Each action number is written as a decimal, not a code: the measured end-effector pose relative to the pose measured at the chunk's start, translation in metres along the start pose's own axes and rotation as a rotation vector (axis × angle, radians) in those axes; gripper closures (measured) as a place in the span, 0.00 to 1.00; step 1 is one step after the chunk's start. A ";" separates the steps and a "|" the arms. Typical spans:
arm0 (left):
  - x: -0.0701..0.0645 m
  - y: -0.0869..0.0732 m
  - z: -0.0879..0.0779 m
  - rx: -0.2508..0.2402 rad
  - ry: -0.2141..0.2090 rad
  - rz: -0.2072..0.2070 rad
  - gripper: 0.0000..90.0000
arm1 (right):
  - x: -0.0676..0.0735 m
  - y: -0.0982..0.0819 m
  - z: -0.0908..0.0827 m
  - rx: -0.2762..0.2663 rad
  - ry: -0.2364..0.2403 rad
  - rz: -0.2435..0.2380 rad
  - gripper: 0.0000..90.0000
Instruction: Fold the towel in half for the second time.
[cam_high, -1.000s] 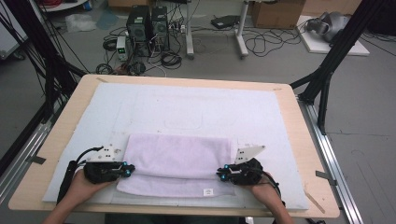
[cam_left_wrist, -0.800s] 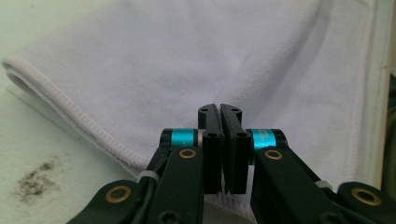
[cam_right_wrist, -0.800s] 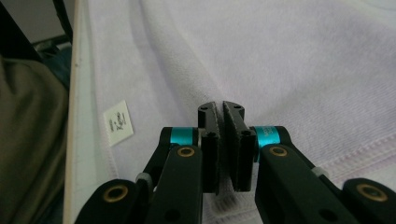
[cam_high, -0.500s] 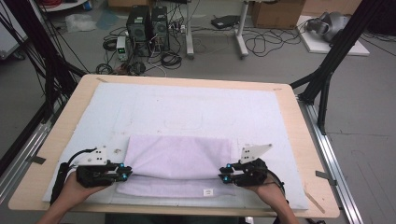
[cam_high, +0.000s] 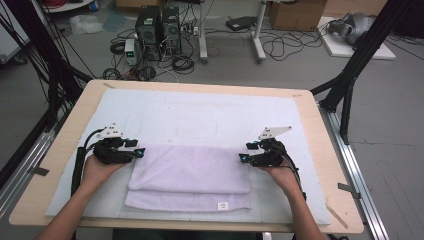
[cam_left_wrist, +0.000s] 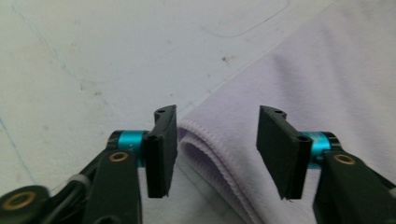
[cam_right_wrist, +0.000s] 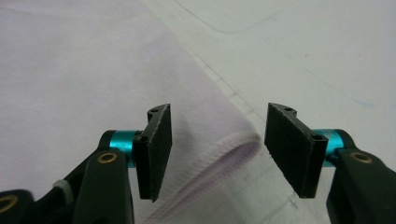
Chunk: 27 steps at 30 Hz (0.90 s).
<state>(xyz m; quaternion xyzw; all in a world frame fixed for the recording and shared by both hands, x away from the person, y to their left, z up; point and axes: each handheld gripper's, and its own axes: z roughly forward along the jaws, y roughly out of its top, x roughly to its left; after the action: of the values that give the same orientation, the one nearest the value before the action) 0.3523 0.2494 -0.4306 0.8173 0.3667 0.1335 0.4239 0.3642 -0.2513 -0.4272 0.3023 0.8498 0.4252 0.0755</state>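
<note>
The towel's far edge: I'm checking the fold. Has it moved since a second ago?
Yes. The towel far edge now lies closer to the person, farther from the outline drawn on the mat; both grippers' jaws have just opened.

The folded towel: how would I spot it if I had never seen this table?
Find the wooden table under a pale mat. On the mat's near half, between the two hand-held grippers, lies the towel. It is pale lilac, folded in layers, with a small white tag by its near right corner.
</note>
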 end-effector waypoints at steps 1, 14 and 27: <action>0.002 -0.001 0.005 0.028 0.004 -0.004 0.49 | -0.003 -0.002 0.004 0.013 -0.002 0.009 0.43; -0.004 0.001 0.007 -0.003 0.003 0.006 0.92 | -0.007 0.000 0.015 0.035 0.081 -0.029 0.90; 0.038 0.080 0.025 -0.146 0.161 0.006 0.90 | -0.054 0.069 0.011 -0.033 -0.111 -0.025 0.86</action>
<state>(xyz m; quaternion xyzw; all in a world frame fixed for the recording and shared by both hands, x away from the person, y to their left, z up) 0.4307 0.2321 -0.3858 0.7719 0.3865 0.2266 0.4511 0.4429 -0.2441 -0.3880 0.3134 0.8409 0.4208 0.1327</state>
